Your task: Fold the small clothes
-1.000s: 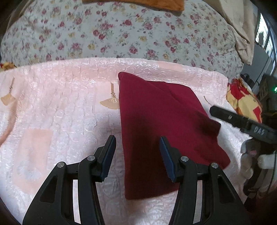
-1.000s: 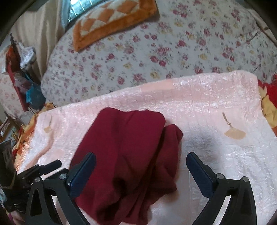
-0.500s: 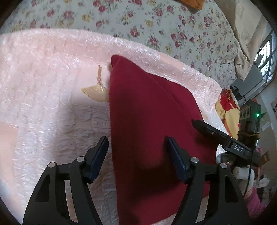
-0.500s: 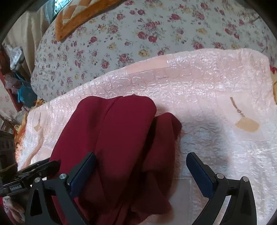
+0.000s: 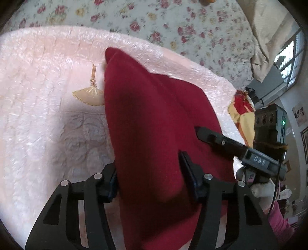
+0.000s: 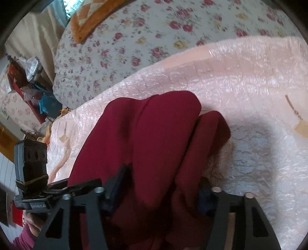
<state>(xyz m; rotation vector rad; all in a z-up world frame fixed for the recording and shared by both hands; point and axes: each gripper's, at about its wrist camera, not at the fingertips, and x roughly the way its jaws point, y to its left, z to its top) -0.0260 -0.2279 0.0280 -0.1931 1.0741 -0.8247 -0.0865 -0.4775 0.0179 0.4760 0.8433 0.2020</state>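
While its two black fingers stand on either side of a raised fold, the left claw (image 5: 150, 178) grips the dark red knit garment (image 5: 154, 115). Just beside it the right claw (image 6: 159, 184) pinches another bunch of the same cloth (image 6: 154, 138) between its blue-padded fingers (image 6: 115, 182). From both claws the garment runs outward, its far end resting on the glossy pink quilted bed cover (image 5: 38, 96), which overlies a rose-printed white bedspread (image 6: 125, 44) bearing an orange checked cushion (image 6: 88, 17).
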